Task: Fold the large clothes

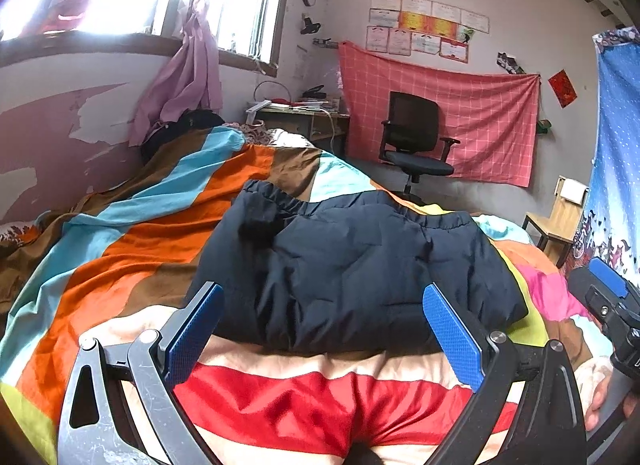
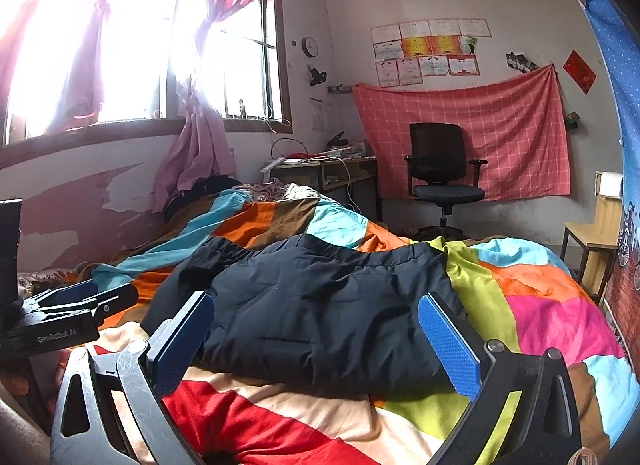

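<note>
Jacket: dark navy, padded, folded into a bunched rectangle, elastic hem on the far edge. Lies on the bed on a striped quilt, roughly centre

Left claw: spread wide, blue pads either side of the jacket's near edge, pinching nothing, just above the quilt

Right claw: also spread wide, pointed at the jacket's near edge, gripping nothing

Each claw shows in the other's view: right one at far right edge, left one at far left, both beside the jacket

Behind the bed: office chair against a red checked cloth on the wall, cluttered tabletop under the window, wooden chair at right
</note>
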Available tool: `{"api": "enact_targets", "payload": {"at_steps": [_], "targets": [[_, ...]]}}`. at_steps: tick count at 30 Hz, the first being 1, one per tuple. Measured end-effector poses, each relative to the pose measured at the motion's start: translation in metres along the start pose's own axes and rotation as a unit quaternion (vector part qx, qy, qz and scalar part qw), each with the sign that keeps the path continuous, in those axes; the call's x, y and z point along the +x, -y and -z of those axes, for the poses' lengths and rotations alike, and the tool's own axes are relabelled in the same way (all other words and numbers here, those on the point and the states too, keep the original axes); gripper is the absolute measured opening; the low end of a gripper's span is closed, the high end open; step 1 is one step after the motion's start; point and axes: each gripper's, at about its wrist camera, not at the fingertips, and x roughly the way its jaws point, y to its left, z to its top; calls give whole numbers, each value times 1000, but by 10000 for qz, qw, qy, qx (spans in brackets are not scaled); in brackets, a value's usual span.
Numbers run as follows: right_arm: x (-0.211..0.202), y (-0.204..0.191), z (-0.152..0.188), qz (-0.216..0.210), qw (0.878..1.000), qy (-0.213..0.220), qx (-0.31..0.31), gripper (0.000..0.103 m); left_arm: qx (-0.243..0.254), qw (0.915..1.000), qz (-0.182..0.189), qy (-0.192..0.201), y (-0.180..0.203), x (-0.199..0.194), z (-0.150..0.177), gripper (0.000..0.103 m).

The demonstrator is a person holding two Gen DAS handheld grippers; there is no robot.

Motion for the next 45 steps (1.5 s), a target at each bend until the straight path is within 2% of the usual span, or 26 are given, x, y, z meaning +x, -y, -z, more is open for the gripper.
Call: {"api": "enact_targets", "payload": {"at_steps": [5, 10, 17, 29, 38, 45], "targets": [[0, -3, 10, -55, 10000, 22, 14, 103, 280, 9996, 82, -50, 9, 3, 10, 98], [2, -4, 22, -15, 10000, -77, 11, 103, 199, 9995, 122, -212, 6, 11, 17, 98], [10, -3, 36, 46, 9997, -240, 14, 103, 434, 9978, 67, -488, 11, 23, 32, 98], [16, 1, 44, 140, 9992, -362, 78, 103, 404, 9980, 12, -485, 7, 25, 37, 98], [28, 4, 51, 269, 9972, -687, 113, 103, 393, 9981, -3, -480, 5, 26, 38, 98], [27, 8, 52, 361, 9970, -669, 157, 103, 382, 9982, -21, -470, 4, 25, 38, 98]]}}
